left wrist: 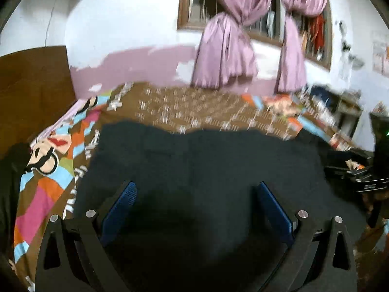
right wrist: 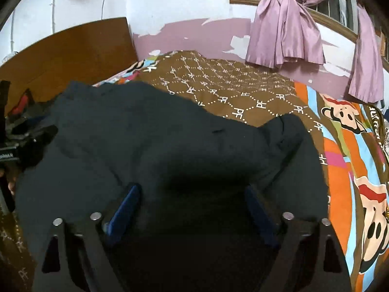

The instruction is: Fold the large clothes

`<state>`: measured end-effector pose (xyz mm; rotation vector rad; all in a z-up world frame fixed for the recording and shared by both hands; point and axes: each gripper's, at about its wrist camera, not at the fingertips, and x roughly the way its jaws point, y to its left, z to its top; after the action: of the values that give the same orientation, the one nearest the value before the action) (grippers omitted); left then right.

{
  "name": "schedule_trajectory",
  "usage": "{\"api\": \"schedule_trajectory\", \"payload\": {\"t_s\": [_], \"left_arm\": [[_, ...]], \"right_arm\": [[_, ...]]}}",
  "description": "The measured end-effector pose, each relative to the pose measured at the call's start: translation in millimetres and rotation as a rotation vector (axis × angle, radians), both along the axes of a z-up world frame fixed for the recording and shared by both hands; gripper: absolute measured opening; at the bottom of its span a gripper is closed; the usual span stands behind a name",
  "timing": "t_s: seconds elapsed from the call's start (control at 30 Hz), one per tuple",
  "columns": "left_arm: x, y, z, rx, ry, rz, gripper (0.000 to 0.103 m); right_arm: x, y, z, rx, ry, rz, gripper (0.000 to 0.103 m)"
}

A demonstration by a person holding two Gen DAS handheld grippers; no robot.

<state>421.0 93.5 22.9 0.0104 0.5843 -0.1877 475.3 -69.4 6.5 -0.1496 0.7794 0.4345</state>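
Observation:
A large dark navy garment (left wrist: pixel 206 160) lies spread on a bed with a brown patterned bedsheet (left wrist: pixel 194 104). My left gripper (left wrist: pixel 197 189) is open, its blue-padded fingers wide apart just above the cloth and holding nothing. In the right wrist view the same garment (right wrist: pixel 158 141) fills the middle, with a folded-over part (right wrist: pixel 289 141) at the right. My right gripper (right wrist: pixel 192 194) is open over the cloth and empty. The other gripper shows at the right edge of the left wrist view (left wrist: pixel 364 177) and at the left edge of the right wrist view (right wrist: pixel 22 133).
The bedsheet has a colourful cartoon border (right wrist: pixel 352 146). A wooden headboard (right wrist: pixel 68 56) stands at the left. A window with tied purple curtains (left wrist: pixel 226 48) is on the far wall. A shelf with clutter (left wrist: pixel 340 112) stands at the right.

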Motion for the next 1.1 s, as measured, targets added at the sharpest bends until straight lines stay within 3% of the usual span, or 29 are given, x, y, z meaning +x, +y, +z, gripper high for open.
{"api": "schedule_trajectory", "payload": {"t_s": [0.17,0.37,0.8,1.0,1.1], "left_arm": [[32,3,-19,0.002,0.07,0.067,0.102],[45,6,-37,-0.006,0.132,0.043,0.102],[37,7,-42,-0.009,0.083,0.05,0.102],[33,11,-44,-0.021,0.062,0.045,0.102],[25,17,-45,-0.063,0.022,0.028,0.102]], "right_arm": [[22,-15,-20,0.05,0.052,-0.058,0.103],[25,-23,-24,0.097,0.095,-0.043,0.103],[16,-21,-27,0.103,0.063,-0.037,0.103],[-1,-15,-26,0.066,-0.019,-0.049,0.103],[-6,-10,-26,0.044,-0.047,-0.054,0.103]]}}
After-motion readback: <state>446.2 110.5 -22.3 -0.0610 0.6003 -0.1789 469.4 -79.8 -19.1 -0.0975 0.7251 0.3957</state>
